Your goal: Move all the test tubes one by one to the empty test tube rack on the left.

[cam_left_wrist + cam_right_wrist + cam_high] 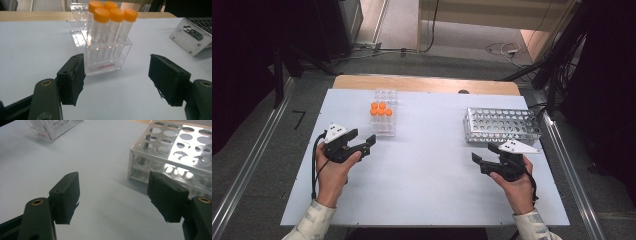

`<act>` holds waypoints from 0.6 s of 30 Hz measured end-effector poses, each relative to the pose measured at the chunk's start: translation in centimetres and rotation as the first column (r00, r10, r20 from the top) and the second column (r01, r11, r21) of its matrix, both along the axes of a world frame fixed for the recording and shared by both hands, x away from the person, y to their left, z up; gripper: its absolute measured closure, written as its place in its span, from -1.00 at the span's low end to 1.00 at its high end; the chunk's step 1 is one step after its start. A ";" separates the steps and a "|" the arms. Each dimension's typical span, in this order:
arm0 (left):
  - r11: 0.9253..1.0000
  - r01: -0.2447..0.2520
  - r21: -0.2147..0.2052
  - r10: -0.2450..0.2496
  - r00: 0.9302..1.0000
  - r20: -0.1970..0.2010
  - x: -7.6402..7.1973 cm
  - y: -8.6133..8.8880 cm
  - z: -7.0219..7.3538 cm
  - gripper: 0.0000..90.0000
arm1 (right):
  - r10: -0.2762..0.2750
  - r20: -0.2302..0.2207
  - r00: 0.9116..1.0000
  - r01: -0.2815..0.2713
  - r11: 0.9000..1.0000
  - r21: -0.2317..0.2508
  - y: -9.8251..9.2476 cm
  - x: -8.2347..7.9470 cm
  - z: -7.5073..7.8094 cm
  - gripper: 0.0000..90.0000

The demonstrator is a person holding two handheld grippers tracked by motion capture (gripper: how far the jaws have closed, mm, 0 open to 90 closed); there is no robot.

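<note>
A clear plastic rack [383, 122] stands on the white table and holds several tubes with orange caps [380, 109]. In the left gripper view the same rack [105, 58] and orange-capped tubes [110, 15] stand just beyond the jaws. My left gripper [364, 137] sits a little to the near left of that rack, open, with nothing between its pads; its jaws stand wide apart [116, 80]. A perforated metal rack [502, 125] stands at the right with no tubes in it. My right gripper [482, 154] is in front of the metal rack [175, 150], open and holding nothing [113, 197].
The white tabletop [427, 175] lies on a wooden bench whose edge shows at the back [422, 82]. Metal rails run along both sides of the table. Cables lie on the floor beyond it. Open table surface stretches between the two racks.
</note>
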State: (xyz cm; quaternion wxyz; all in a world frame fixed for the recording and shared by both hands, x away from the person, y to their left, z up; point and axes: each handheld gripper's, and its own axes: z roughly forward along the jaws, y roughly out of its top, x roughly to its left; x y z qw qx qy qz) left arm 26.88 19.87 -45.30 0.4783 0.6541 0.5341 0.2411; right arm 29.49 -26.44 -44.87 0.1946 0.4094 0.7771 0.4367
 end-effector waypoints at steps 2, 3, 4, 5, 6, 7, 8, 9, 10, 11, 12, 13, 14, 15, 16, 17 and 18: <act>1.000 -0.005 0.005 0.005 1.000 0.005 -0.8 0.2 -0.3 -0.39 | -0.021 0.003 1.000 0.021 1.000 -0.008 -0.7 -0.1 -0.1 -0.46; 1.000 -0.009 0.005 0.009 1.000 0.006 -1.2 0.4 -0.4 -0.40 | -0.029 0.002 1.000 0.029 1.000 -0.008 -1.1 -0.2 -0.1 -0.46; 1.000 -0.013 0.007 0.013 1.000 0.011 -1.5 0.5 -0.5 -0.40 | -0.035 -0.002 0.999 0.035 0.999 -0.004 -1.6 -0.2 -0.2 -0.47; 1.000 -0.017 0.010 0.017 1.000 0.014 -1.8 0.6 -0.6 -0.41 | -0.045 -0.001 0.999 0.045 0.999 -0.007 -2.0 -0.3 -0.3 -0.47; 1.000 -0.021 0.006 0.021 1.000 0.019 -2.1 0.7 -0.6 -0.42 | -0.055 -0.003 0.998 0.055 0.998 -0.006 -2.4 -0.3 -0.4 -0.48; 1.000 -0.020 0.010 0.020 1.000 0.020 -2.4 0.8 -0.7 -0.42 | -0.063 -0.004 0.998 0.063 0.998 -0.004 -2.8 -0.4 -0.4 -0.48; 1.000 -0.024 0.010 0.023 0.999 0.023 -2.6 0.9 -0.7 -0.42 | -0.072 -0.006 0.997 0.072 0.997 -0.007 -3.2 -0.5 -0.5 -0.49; 1.000 -0.025 0.014 0.024 0.999 0.026 -2.8 0.9 -0.7 -0.43 | -0.077 -0.007 0.997 0.077 0.997 -0.005 -3.5 -0.6 -0.6 -0.49; 1.000 -0.027 0.015 0.027 0.999 0.026 -3.0 1.0 -0.8 -0.44 | -0.085 -0.009 0.996 0.085 0.996 -0.008 -3.9 -0.7 -0.7 -0.50; 0.999 -0.029 0.017 0.029 0.999 0.026 -3.2 1.0 -0.8 -0.44 | -0.093 -0.012 0.996 0.093 0.996 -0.007 -4.2 -0.7 -0.8 -0.50; 0.999 -0.028 0.021 0.027 0.999 0.028 -3.4 1.0 -0.9 -0.45 | -0.096 -0.010 0.995 0.096 0.995 -0.006 -4.5 -0.8 -0.8 -0.50; 0.999 -0.030 0.023 0.030 0.999 0.032 -3.5 1.0 -0.9 -0.46 | -0.102 -0.013 0.995 0.102 0.995 -0.002 -4.8 -0.9 -0.9 -0.50; 0.999 -0.034 0.028 0.034 0.999 0.033 -3.7 1.0 -1.0 -0.47 | -0.109 -0.015 0.994 0.109 0.994 -0.002 -5.0 -1.0 -0.9 -0.51; 0.999 -0.036 0.030 0.035 0.999 0.033 -3.8 1.0 -1.1 -0.47 | -0.110 -0.014 0.994 0.110 0.994 -0.002 -5.3 -1.1 -0.9 -0.51; 0.999 -0.035 0.030 0.034 0.999 0.034 -4.0 1.0 -1.2 -0.48 | -0.111 -0.014 0.994 0.111 0.994 -0.001 -5.4 -1.2 -1.0 -0.51; 0.999 -0.033 0.032 0.032 0.999 0.032 -4.2 1.0 -1.3 -0.48 | -0.117 -0.015 0.993 0.117 0.993 -0.001 -5.7 -1.3 -1.0 -0.51; 0.999 -0.033 0.032 0.032 0.999 0.032 -4.3 0.9 -1.3 -0.48 | -0.119 -0.017 0.993 0.119 0.993 -0.001 -5.9 -1.4 -1.0 -0.52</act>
